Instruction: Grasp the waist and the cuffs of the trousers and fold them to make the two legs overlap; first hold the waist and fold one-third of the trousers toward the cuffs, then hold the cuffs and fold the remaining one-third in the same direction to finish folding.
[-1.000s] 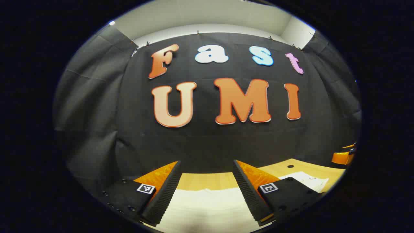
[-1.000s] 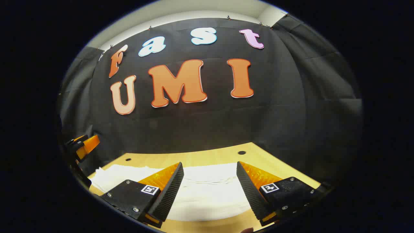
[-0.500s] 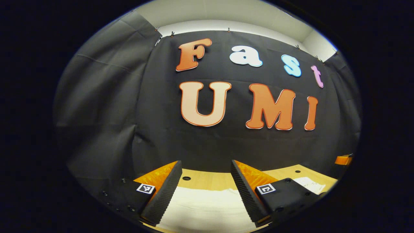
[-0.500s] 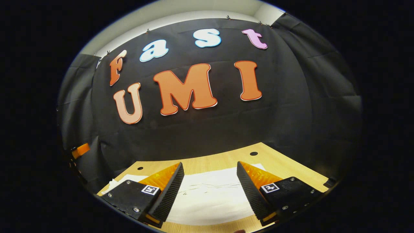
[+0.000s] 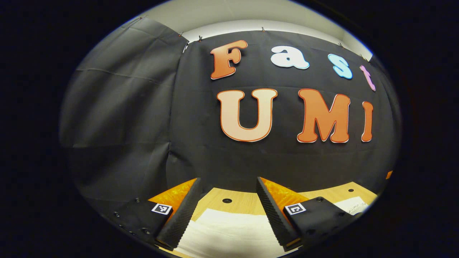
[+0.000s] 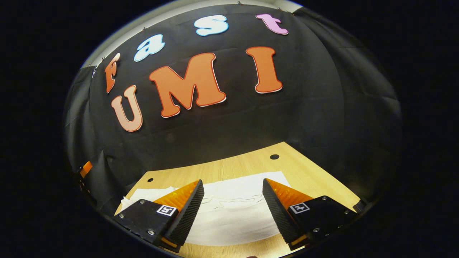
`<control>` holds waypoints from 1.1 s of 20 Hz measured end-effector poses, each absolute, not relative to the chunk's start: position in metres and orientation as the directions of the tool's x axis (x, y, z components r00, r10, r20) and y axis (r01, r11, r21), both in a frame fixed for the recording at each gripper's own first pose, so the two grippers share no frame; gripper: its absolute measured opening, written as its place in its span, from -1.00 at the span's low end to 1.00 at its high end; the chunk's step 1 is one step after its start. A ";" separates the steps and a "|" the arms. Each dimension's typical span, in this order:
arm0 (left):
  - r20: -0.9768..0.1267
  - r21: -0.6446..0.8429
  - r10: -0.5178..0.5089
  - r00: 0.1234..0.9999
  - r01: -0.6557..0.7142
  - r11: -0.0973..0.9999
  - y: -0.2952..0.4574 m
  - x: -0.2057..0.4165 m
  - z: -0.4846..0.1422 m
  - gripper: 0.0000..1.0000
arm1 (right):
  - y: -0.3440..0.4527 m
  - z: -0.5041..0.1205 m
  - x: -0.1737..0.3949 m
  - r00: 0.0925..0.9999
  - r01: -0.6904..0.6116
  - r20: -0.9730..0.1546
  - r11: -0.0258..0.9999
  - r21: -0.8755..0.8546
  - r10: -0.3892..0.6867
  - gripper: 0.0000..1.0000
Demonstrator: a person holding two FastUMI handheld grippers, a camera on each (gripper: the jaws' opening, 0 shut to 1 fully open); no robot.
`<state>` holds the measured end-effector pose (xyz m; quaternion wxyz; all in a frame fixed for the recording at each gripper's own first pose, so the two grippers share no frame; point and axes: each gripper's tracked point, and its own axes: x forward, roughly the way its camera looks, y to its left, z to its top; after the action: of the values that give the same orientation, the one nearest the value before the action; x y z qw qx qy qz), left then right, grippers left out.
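White trousers (image 6: 233, 211) lie flat on a light wooden table (image 6: 304, 172) in the right gripper view, their far edge running across between the fingers. My right gripper (image 6: 233, 211) hovers open above them, nothing between its fingers. In the left gripper view the same white trousers (image 5: 229, 233) spread beneath my left gripper (image 5: 226, 211), which is open and holds nothing. A further strip of the white cloth (image 5: 353, 206) shows at the right edge there. The other gripper (image 6: 84, 170) peeks in at the far left of the right gripper view.
Black cloth walls close off the back and both sides of the table. Small round holes (image 6: 274, 156) (image 5: 226, 200) dot the tabletop near its far edge. Bare wood (image 5: 247, 202) lies between the trousers and the back wall.
Both views have swung apart: the left one turned left, the right one turned and dipped, showing more table. The other gripper has slid toward each view's edge. Both stay open above the trousers.
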<state>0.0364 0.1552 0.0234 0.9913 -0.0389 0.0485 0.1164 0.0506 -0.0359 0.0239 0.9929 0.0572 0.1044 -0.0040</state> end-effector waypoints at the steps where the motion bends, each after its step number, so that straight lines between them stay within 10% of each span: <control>1: -0.109 -0.068 0.247 0.963 -0.255 0.965 0.155 0.036 0.022 0.97 | -0.047 0.022 0.056 0.976 0.032 -0.220 0.992 0.122 -0.004 0.97; 22: -0.224 0.032 0.239 0.945 -0.238 0.971 0.107 0.079 -0.023 0.97 | -0.155 -0.189 0.037 0.681 0.547 -0.732 0.657 0.519 0.011 0.97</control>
<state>0.0794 0.1069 -0.0227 0.9861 0.0021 0.1138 0.1210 0.0365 -0.1554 -0.1888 0.8336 0.3816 0.3657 -0.1606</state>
